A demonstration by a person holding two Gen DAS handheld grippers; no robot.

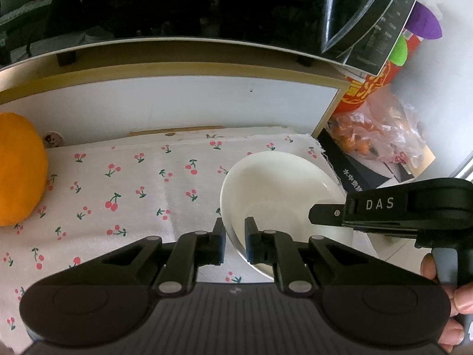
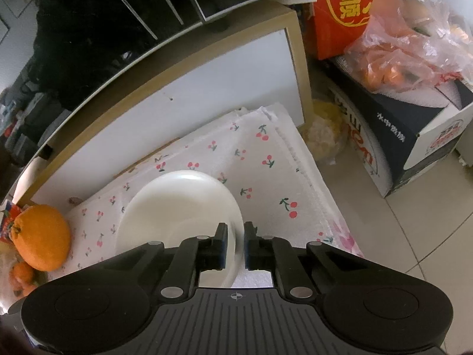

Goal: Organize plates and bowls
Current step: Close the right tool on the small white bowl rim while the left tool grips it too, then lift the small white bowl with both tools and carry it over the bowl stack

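We clamp the white bowl (image 1: 275, 186) rim between both the left gripper (image 1: 235, 238) and right gripper (image 2: 236, 242), over the cherry-print cloth (image 1: 133, 183).

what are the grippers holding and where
Both hold the shallow white ceramic bowl by its rim: left gripper on the near edge, right gripper on the right edge.

**White dish on the cherry cloth**

A glossy white ceramic shallow bowl (image 1: 275, 183) sits on the cherry-printed white cloth (image 1: 124, 183), near the cloth's edge. It appears empty, with a smooth rim and a round flat well. In the left wrist view it lies at about 3 o'clock of centre; in the right wrist view (image 2: 180, 204) it lies toward 7 o'clock.
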